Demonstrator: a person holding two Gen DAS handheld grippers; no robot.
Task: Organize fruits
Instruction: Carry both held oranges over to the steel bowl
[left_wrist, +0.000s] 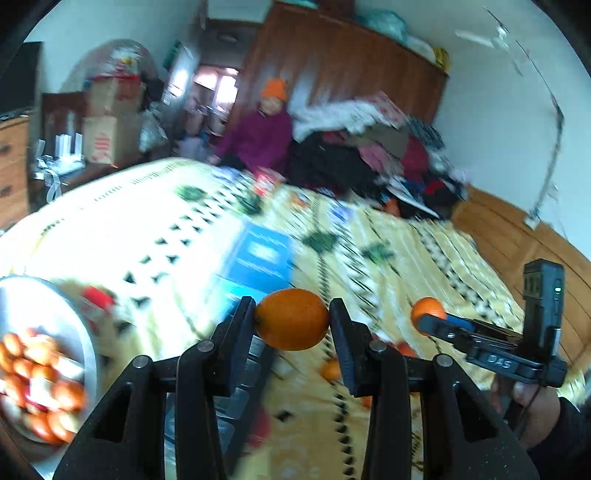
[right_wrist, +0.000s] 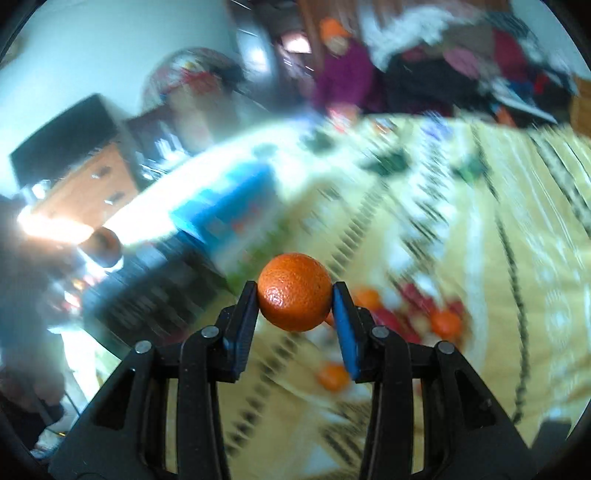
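Two tongs: left tongs (left_wrist: 291, 319) grip smooth orange (left_wrist: 291, 319), right tongs (right_wrist: 294, 291) grip dimpled orange (right_wrist: 294, 291).

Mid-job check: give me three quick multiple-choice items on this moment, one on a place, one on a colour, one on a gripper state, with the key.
1. Where does the metal bowl of fruit sit in the left wrist view?
A. lower left
B. upper right
C. centre

2. What colour is the fruit in the right gripper?
A. green
B. orange
C. purple

3. How does the left gripper stand?
A. wide open and empty
B. shut on an orange fruit
C. shut on a blue box

Key:
1 A, the bowl's rim curves in at the lower left edge.
2 B, the dimpled mandarin between the pads is orange.
3 B, both pads press the sides of the smooth orange fruit.
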